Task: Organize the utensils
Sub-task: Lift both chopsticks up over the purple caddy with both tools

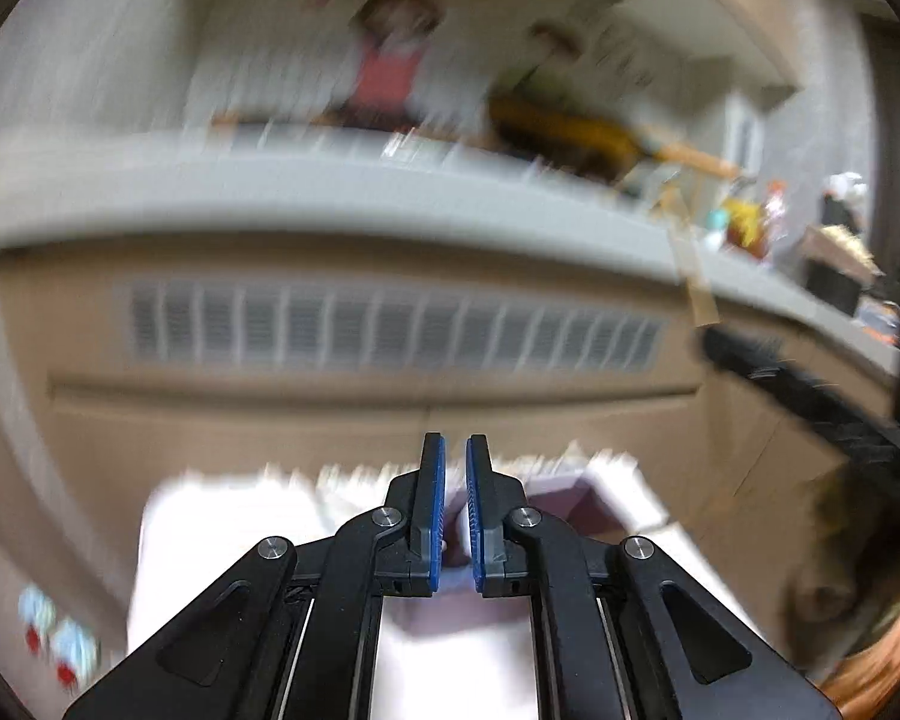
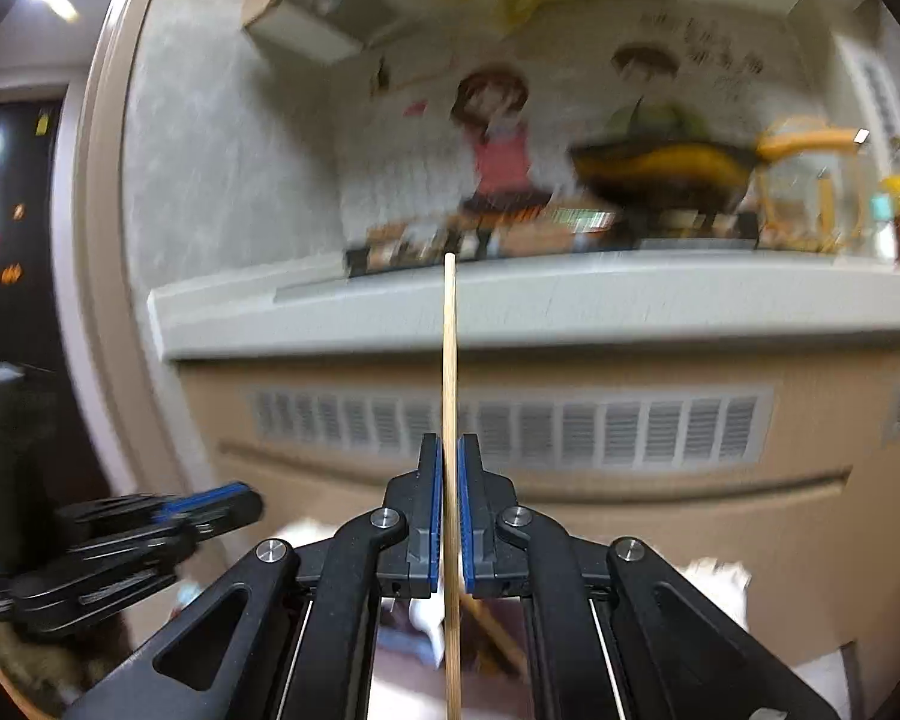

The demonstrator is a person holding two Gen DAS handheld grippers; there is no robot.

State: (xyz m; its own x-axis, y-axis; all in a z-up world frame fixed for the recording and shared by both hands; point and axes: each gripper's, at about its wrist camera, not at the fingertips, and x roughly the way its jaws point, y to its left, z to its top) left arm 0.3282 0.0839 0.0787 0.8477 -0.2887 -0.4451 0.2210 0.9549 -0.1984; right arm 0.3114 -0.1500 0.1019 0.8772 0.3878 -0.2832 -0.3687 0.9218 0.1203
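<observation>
Now, held thing: a thin wooden chopstick (image 2: 450, 372) stood between the blue pads (image 2: 433, 516) of the right gripper (image 2: 449, 450), which pinched it.
Long axis: the stick ran straight forward along the fingers, its far tip reaching ahead of them toward the grey counter edge (image 2: 570, 306), its near end passing back under the gripper.
Left gripper: the left gripper (image 1: 455, 450) held nothing; its pads (image 1: 437, 510) were nearly pressed together, with only a narrow gap.
Nearer hand: the right one already had the utensil; the left gripper showed low at the left in the right view, well apart from the stick.
Below: a white tray (image 1: 222, 516) lay under the left fingers, blurred, so its compartments could not be told.
Judgement: the placing probably depended on turning the stick's length to match a slot.
</observation>
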